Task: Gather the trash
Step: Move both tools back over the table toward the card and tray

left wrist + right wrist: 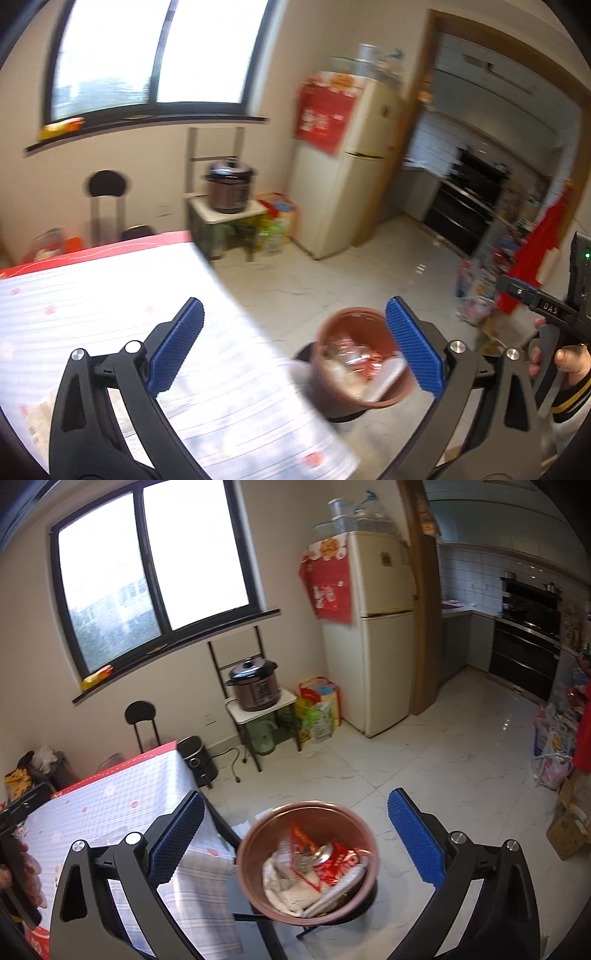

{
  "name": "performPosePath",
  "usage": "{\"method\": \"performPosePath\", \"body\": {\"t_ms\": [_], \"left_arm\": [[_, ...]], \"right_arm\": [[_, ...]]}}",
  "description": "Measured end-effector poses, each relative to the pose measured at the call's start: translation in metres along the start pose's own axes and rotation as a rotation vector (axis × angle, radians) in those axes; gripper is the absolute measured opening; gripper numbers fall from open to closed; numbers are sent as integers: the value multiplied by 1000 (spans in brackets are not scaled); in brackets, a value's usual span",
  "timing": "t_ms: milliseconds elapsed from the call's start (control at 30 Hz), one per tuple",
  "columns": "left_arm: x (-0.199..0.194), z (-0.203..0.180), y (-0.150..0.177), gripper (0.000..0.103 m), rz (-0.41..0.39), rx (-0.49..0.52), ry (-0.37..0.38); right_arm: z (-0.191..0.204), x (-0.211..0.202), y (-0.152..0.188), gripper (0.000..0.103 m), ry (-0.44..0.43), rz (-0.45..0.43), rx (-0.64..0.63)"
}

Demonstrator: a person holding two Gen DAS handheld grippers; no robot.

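Left hand-held gripper (295, 347): jaws apart, empty.
Right hand-held gripper (295, 834): apart, empty.
Bin (308, 856): beside worktop (110, 812), within reach for trash.

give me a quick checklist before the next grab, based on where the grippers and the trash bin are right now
1. left gripper empty, jaws wide apart: ok
2. right gripper empty, jaws wide apart: ok
3. brown bin upright on the black stool beside the table: ok
4. trash inside the bin, red wrappers and white paper below the rim: ok
5. room left in the bin for more: ok, not heaped over the rim
6. next piece of trash located on the table: cannot tell; the visible cloth looks bare and the left wrist view is blurred
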State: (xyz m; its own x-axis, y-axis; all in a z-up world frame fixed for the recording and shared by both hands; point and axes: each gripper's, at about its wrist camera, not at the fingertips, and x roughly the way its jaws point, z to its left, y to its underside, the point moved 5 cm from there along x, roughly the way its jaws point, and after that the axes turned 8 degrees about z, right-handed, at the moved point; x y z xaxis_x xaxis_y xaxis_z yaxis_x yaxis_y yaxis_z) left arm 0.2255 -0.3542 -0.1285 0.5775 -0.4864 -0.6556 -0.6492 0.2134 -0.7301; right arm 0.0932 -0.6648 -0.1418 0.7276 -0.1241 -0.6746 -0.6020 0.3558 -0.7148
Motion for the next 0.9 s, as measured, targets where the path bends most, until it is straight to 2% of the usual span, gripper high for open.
{"method": "performPosePath", "body": {"t_ms": [167, 333, 467, 700, 800, 900], "left_arm": [[-58, 81, 20, 97, -35, -116, -143], [-113, 168, 56, 97, -45, -258, -273], [-149, 230, 90, 97, -31, -353, -332], [-185, 322, 151, 97, 3, -459, -375], [-183, 345, 176, 97, 44, -449, -380], [-170, 353, 195, 97, 97, -392, -374]], "right_arm": [[41, 18, 0, 98, -46, 31, -22], [103, 32, 10, 98, -114, 76, -74], [163, 38, 21, 98, -165, 111, -124], [257, 43, 47, 98, -201, 162, -187], [292, 48, 61, 98, -209, 198, -205], [324, 52, 74, 98, -203, 220, -228]]}}
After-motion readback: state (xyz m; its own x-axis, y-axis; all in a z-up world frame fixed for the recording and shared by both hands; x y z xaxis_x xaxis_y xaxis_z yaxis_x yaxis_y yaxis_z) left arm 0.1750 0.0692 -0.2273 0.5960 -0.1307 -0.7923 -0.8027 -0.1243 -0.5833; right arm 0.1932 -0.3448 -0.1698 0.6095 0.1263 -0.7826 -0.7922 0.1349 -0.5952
